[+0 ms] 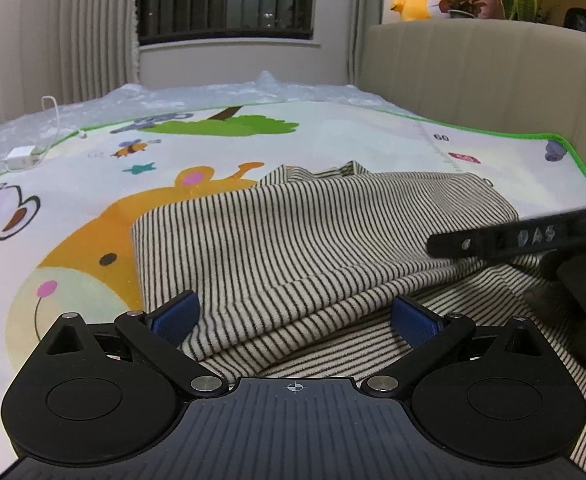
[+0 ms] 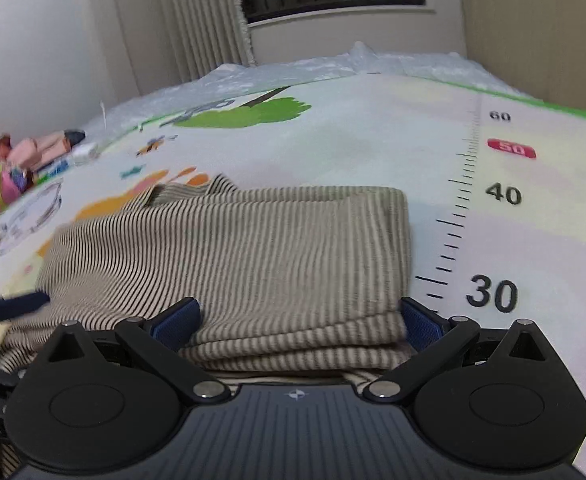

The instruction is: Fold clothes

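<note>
Striped garment (image 1: pixel 293 232) folded on play mat (image 1: pixel 333 140), left claw (image 1: pixel 293 316) and right claw (image 2: pixel 299 316) both released, straddling its near edge

The black-and-cream striped knit garment (image 1: pixel 293 240) runs under the left gripper's black body (image 1: pixel 293 420) and off the frame's right edge. In the right wrist view, motion blur smears its stripes, and the pink-and-red heap of toys (image 2: pixel 9 168) at left is too blurred to identify.
</note>
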